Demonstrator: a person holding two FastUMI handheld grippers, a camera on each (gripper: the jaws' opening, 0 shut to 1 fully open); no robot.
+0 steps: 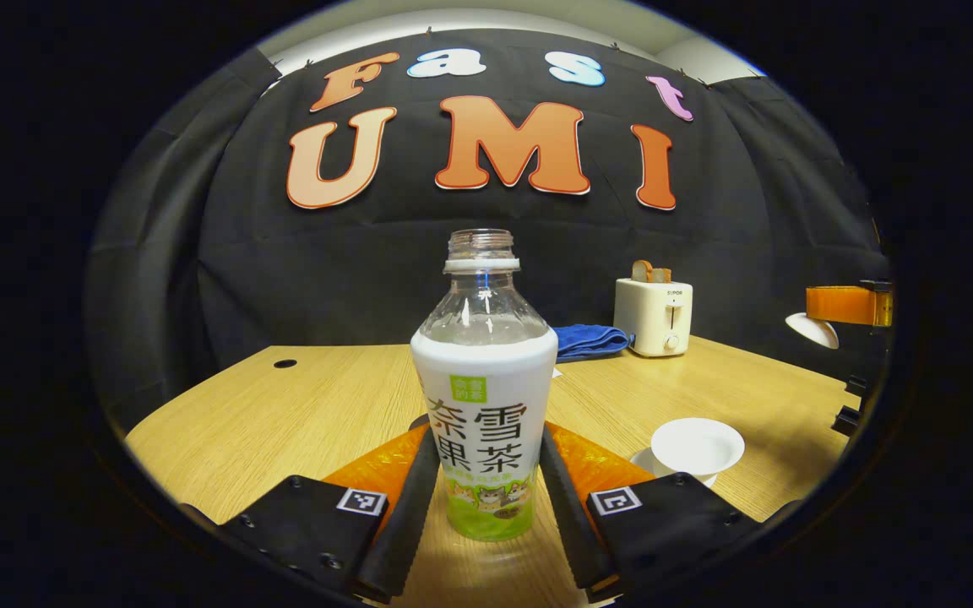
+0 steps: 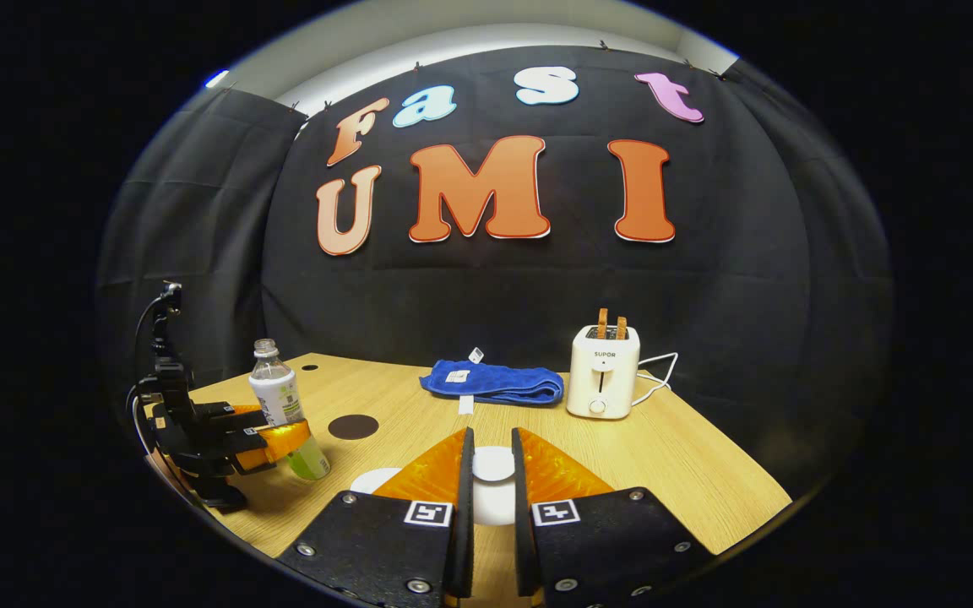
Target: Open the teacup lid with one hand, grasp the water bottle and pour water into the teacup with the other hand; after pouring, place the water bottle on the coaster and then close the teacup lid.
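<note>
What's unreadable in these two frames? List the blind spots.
- White teacup lid, right gripper view: the right gripper's fingers flank it; actual contact hidden.
- White ceramic teacup, left gripper view: its base and saucer cut off by the left gripper body.
- Clear plastic water bottle, left gripper view: label hides the water level; finger contact uncertain.
- Dark round coaster, right gripper view: too small for detail.

A white toaster holding 2 slices of toast stands ahead and slightly right of the right tool on the wooden table. A folded blue towel lies just left of it, near the black cloth wall.
</note>
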